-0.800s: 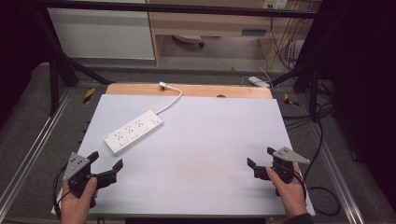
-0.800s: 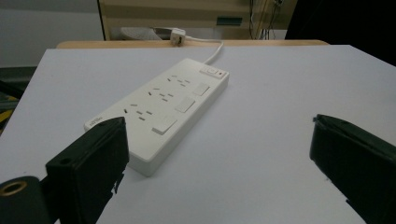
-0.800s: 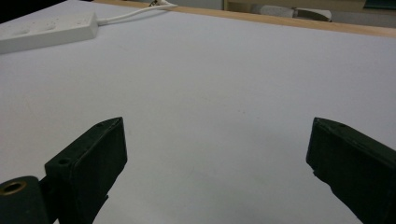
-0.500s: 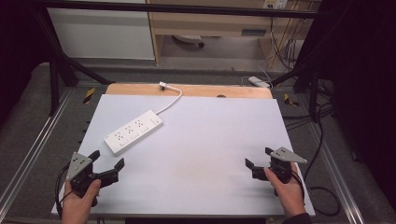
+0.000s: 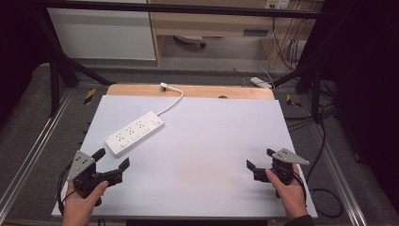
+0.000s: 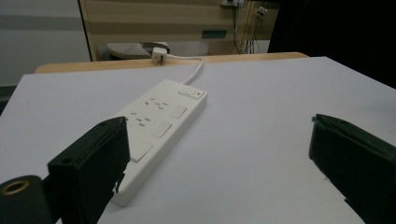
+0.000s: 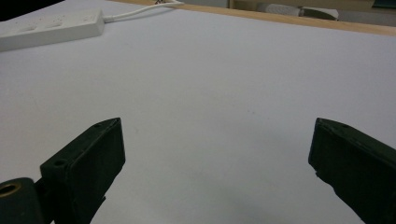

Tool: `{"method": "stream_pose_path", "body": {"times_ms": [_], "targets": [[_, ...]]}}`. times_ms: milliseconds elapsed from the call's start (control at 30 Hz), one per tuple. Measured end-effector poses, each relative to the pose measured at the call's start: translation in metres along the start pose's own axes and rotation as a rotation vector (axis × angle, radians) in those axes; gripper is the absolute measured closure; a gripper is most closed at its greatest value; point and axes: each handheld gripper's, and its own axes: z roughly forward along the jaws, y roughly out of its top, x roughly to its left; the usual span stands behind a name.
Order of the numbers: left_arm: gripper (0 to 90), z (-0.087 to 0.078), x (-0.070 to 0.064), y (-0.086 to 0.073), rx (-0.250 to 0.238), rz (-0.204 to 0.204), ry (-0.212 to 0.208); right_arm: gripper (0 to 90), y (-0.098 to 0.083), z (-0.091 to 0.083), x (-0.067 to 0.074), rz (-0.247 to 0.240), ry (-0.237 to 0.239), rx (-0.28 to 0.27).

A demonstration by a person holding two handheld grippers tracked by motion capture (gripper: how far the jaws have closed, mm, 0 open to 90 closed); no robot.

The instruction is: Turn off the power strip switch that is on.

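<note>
— High view, what lies on the tabletop (image 5: pixel 197 141)?
— A white power strip (image 5: pixel 134 133) lies toward the far left corner. The left gripper (image 5: pixel 112 164) and the right gripper (image 5: pixel 259 159) hover at the near corners, both spread wide and empty.
— Left gripper view?
— Power strip (image 6: pixel 161 121) just beyond the parted jaws.
— Right gripper view?
— Jaws apart over bare tabletop (image 7: pixel 210 93).

We can't make out any writing here, no brand, no number, no sign. The white power strip (image 6: pixel 159 126) near the table's far left corner shows sockets and a switch, but its markings are too small to read.
</note>
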Motion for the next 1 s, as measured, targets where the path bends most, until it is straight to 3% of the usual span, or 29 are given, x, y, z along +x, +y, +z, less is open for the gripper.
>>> {"method": "stream_pose_path", "body": {"times_ms": [267,533,767,1000], "targets": [[5.2,0.002,0.000,0.015,0.007,-0.001,0.008,3.5,0.000,0.000,0.000,0.002,0.004,0.000],[5.2,0.000,-0.002,0.030,-0.009,-0.030,-0.009,3.2,0.000,0.001,0.001,0.001,0.007,0.005],[5.2,-0.005,-0.006,0.036,-0.024,-0.025,-0.008,3.0,0.000,0.001,0.002,0.002,0.011,0.012],[16.9,-0.007,-0.006,0.043,-0.038,-0.019,-0.015,3.0,0.000,0.001,0.001,-0.002,0.008,0.015]]}}
